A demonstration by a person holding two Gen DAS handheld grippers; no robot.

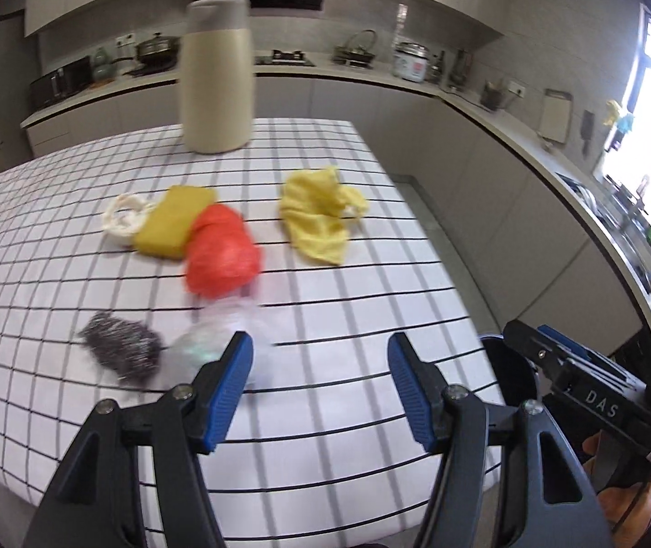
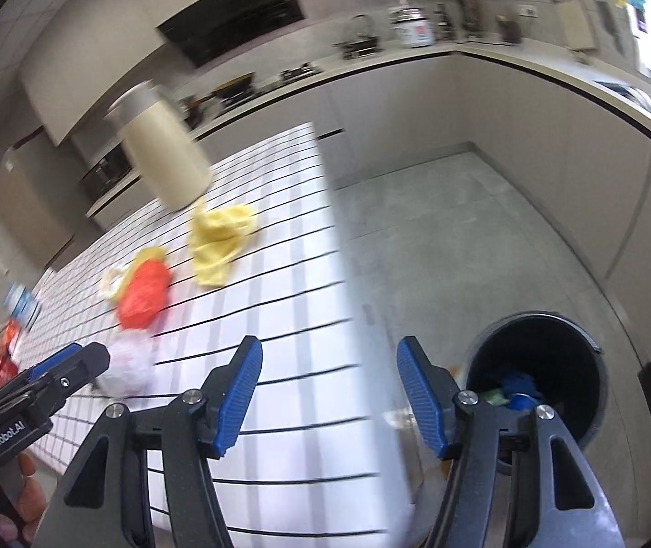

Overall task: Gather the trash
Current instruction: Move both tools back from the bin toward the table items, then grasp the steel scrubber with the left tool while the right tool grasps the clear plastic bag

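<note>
Near edge of the checked table (image 1: 348, 411) is bare, so I've got a clean lane in. Mid-table is crowded: steel scrubber (image 1: 119, 351), clear plastic wad (image 1: 215, 333), red bag (image 1: 222, 251), sponge (image 1: 174, 221) bunched together. Yellow cloth (image 1: 320, 219) sits apart. Tall beige jug (image 1: 215, 77) blocks the far end. Open floor (image 2: 462, 237) around the bin (image 2: 540, 365).

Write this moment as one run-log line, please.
left gripper: open, empty | right gripper: open, empty | bin: on floor, holds trash | table: red bag, yellow cloth, steel scrubber

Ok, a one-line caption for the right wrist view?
Empty right gripper over table edge, trash bin below.
</note>
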